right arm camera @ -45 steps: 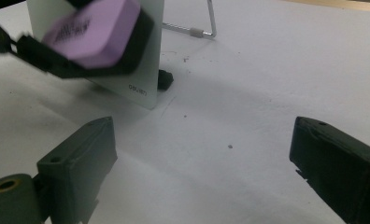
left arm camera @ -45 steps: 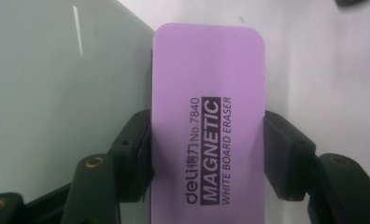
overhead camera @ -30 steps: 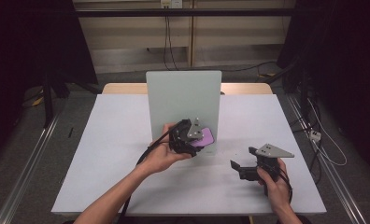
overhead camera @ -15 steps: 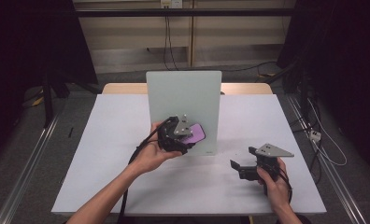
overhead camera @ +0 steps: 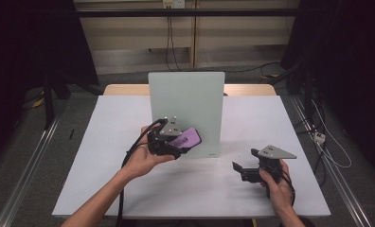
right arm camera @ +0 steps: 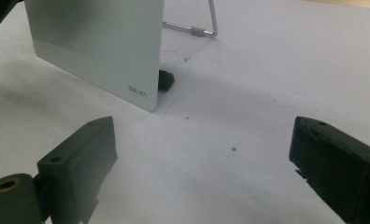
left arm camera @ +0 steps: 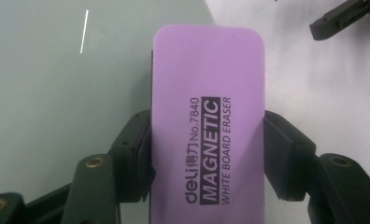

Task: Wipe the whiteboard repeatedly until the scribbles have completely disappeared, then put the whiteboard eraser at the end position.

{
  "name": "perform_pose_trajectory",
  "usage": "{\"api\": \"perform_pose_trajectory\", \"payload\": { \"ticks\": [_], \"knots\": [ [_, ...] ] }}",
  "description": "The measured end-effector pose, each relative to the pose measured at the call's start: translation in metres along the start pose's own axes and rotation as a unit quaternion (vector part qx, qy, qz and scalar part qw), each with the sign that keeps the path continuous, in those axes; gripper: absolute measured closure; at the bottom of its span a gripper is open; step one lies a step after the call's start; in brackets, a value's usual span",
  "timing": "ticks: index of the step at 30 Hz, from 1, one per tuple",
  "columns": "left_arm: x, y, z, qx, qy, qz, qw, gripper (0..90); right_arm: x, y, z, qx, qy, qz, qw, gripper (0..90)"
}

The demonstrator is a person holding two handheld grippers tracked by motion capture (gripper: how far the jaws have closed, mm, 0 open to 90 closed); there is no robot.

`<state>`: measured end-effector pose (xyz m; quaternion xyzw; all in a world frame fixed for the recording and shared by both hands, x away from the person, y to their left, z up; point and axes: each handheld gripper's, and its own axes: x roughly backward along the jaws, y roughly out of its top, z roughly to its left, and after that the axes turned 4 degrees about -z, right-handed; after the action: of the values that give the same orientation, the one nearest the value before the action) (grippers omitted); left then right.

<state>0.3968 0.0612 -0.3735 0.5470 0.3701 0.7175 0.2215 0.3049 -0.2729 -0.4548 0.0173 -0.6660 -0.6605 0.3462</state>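
Note:
A purple magnetic whiteboard eraser is clamped by its long sides in my left gripper. The eraser lies against the lower face of an upright pale green-grey board that stands mid-table. A thin white streak shows on the board above and left of the eraser. My right gripper rests low over the white table, to the right of the board's corner. Its jaws stand wide apart with bare table between them.
Behind the board are a wire stand and a small black foot. Small dark specks dot the table by the right gripper. Cables trail on the floor off the table's right edge.
My left gripper has carried the eraser leftward along the lower part of the board. The right gripper has stayed where it was.

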Motion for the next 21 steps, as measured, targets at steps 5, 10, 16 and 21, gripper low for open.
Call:
{"api": "perform_pose_trajectory", "payload": {
  "ticks": [5, 10, 16, 21],
  "knots": [
    [0.005, -0.003, -0.002, 0.012, 0.0, -0.007, 0.9999, 40.9, 0.001, 0.0, 0.0, 0.004, 0.002, 0.0, 1.0, 7.6],
    [0.011, -0.006, -0.003, 0.029, -0.007, -0.011, 0.9995, 40.9, 0.001, 0.0, 0.0, 0.001, 0.005, -0.003, 1.0, 7.6],
    [0.013, -0.012, -0.003, 0.043, -0.027, -0.008, 0.9987, 40.9, 0.0, 0.0, -0.002, -0.002, 0.002, -0.003, 1.0, 7.8],
    [0.014, -0.012, -0.003, 0.047, -0.041, -0.001, 0.9981, 40.9, -0.002, 0.0, -0.001, -0.003, 0.0, -0.001, 1.0, 7.8]
  ]
}}
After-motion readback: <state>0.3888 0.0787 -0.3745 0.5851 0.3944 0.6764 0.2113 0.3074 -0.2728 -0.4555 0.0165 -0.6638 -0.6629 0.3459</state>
